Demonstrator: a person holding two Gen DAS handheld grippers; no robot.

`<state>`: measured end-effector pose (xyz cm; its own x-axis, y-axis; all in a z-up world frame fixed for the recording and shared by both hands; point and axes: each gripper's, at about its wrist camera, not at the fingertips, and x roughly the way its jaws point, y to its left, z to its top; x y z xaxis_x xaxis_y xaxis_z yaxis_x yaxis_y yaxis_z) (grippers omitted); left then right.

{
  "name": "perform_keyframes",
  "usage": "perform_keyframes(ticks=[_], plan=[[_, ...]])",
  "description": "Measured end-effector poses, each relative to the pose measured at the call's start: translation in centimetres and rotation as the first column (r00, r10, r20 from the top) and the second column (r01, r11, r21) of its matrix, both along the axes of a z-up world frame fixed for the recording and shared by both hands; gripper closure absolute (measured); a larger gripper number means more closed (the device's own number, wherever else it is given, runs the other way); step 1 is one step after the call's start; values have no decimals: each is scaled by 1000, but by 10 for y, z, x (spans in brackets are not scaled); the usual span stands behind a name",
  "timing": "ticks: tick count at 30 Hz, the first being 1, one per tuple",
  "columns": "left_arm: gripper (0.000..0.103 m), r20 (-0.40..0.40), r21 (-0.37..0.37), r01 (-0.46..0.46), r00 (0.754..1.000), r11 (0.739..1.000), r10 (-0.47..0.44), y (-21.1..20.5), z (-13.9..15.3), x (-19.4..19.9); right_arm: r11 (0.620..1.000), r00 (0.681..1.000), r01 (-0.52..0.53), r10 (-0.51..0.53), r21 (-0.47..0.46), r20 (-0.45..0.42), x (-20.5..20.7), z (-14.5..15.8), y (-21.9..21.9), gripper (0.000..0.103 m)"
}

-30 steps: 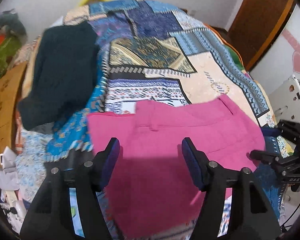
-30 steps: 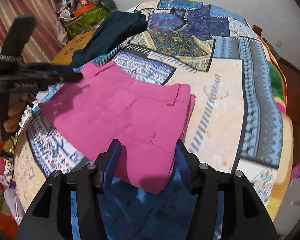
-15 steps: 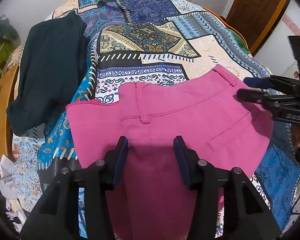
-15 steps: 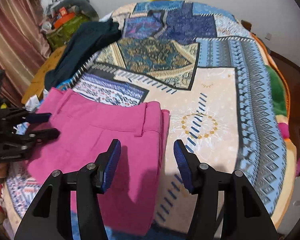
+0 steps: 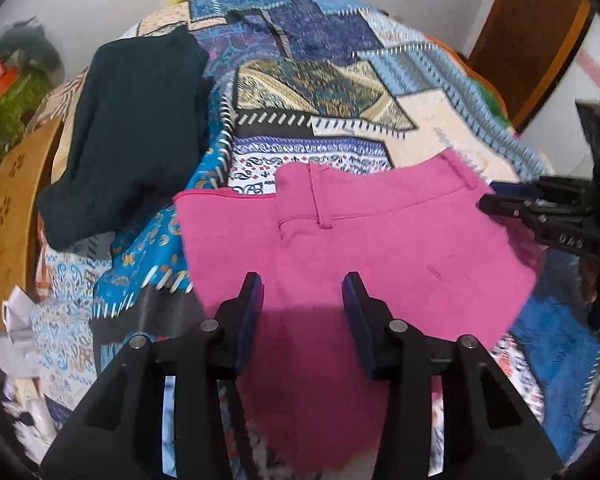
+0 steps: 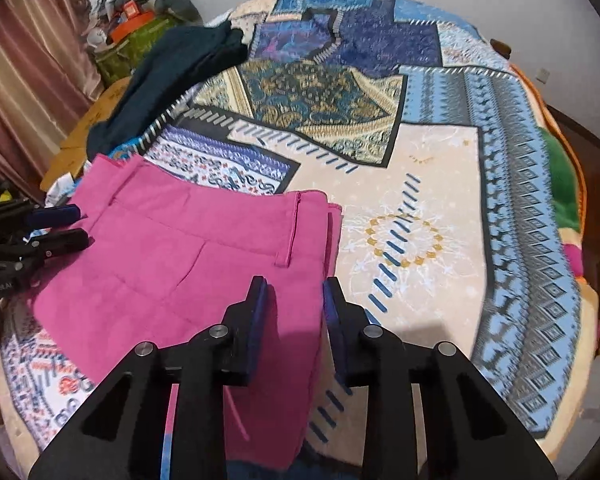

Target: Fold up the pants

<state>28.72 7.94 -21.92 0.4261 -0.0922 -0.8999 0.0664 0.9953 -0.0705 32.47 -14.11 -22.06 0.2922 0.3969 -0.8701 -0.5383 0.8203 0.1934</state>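
At the left edge of the bed (image 5: 440, 112), a dark green garment (image 5: 136, 136) is seen lying on the patchwork cover, well apart from the work. Nearer the front edge, the pink pants (image 5: 380, 248) are spread flat, waistband toward the middle of the bed, already doubled so that two layers show along the right side in the right wrist view.

The left gripper (image 5: 303, 296) is poised over the near part of the pants; its jaws have just been closing, yet a clear gap is seen between them and no cloth is pinched. Whether the tips touch the fabric cannot be told.

Further right, the right gripper (image 6: 295, 300) is held over the right edge of the pants (image 6: 188, 264), where the layered fold meets the cover. Its jaws have also just been closing and stand narrowly parted, with nothing visibly clamped.

From here, only the top layer might be caught on the right, so that the doubled edge would be peeled apart when lifted. The patchwork cover could be pinched with the cloth. If one side is gripped before the other, the fold would likely be dragged askew.
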Motion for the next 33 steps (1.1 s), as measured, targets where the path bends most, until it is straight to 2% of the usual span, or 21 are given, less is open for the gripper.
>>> perform_keyframes(ticks=[4,6,7,9,11,13,18,21,22,23,25,27,28,29,30,31,33], plan=[[59,26,-28,-52,998,998,53,17,11,-7,1000,1000,3,-3,4,-7,-6,3,-5,61],[58,13,-35,-75,997,997,76,25,11,-7,1000,1000,3,-3,-10,-7,-8,-1,-5,59],[57,5,-40,-88,996,995,89,29,9,-6,1000,1000,7,-7,-14,-13,-8,-3,-6,58],[45,-27,-77,-123,992,989,121,38,3,-3,1000,999,30,-30,-8,-27,-8,-7,-10,52],[44,-55,-116,-141,989,983,135,43,-3,-1,999,998,49,-49,-2,-46,-6,-11,-13,45],[44,-86,-135,-141,988,981,130,43,-11,5,998,994,65,-64,10,-85,-2,-17,-16,43],[44,-90,-114,-98,992,989,88,31,-17,14,998,993,53,-49,40,-106,0,-21,-14,40],[44,-115,-120,-99,990,988,85,28,-23,23,995,988,72,-61,68,-145,4,-26,-13,45],[44,-116,-123,-99,990,987,85,28,-24,24,993,984,89,-75,80,-160,4,-28,-13,50],[44,-114,-119,-99,990,988,85,28,-25,25,992,983,92,-76,90,-168,3,-28,-12,59],[50,-101,-105,-90,992,990,79,24,-25,23,988,979,101,-78,115,-187,2,-30,-10,63],[66,-88,-107,-83,993,991,73,22,-24,22,987,980,105,-81,122,-183,1,-30,-9,68],[71,-81,-107,-84,994,991,76,21,-23,22,986,980,110,-86,127,-182,2,-29,-9,74],[80,-74,-110,-84,994,990,76,20,-21,21,984,979,117,-91,133,-184,2,-29,-11,81],[91,-68,-103,-85,995,991,78,19,-20,21,982,978,126,-100,139,-181,2,-27,-12,83],[91,-57,-70,-90,995,993,86,18,-18,20,980,979,134,-108,146,-174,2,-25,-14,90],[91,-42,-62,-79,996,995,76,16,-14,17,978,985,135,-116,157,-128,-3,-15,-16,92]])
